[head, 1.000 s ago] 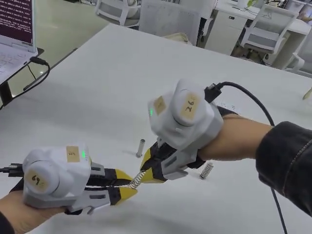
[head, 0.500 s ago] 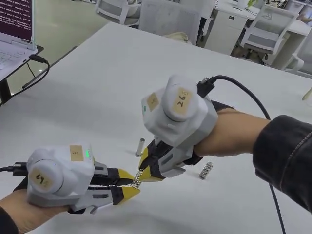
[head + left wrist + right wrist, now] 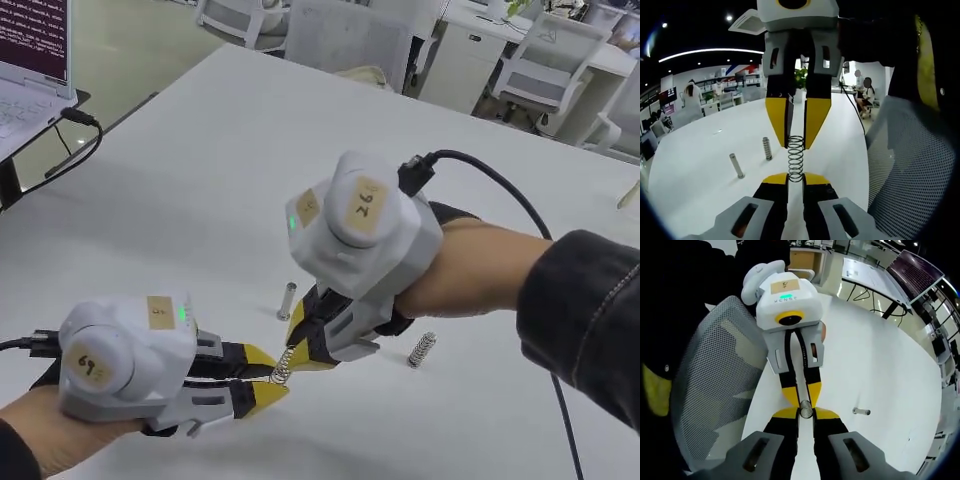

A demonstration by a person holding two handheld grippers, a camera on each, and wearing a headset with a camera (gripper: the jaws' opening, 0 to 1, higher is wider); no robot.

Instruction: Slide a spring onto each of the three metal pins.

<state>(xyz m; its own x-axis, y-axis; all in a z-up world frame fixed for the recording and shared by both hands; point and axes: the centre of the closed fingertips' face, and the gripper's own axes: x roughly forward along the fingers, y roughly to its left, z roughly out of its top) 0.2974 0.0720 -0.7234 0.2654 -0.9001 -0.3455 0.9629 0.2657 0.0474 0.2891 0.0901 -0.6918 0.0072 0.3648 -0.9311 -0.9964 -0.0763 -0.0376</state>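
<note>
We log the desk running wide and white to its far edge by the office chairs. Its left edge passes a laptop. Both hands work low, near the front edge. The left hand-held gripper points right, and the right hand-held gripper angles down to meet it tip to tip. Each is closed narrowly on one end of the spring. A pin stands upright just behind them. A second spring lies to the right.

I read a handwritten "26" on the tan sticker atop the right gripper. The second sticker, on the left gripper, looked like "69". The lines on the laptop screen were too small for me to read.
</note>
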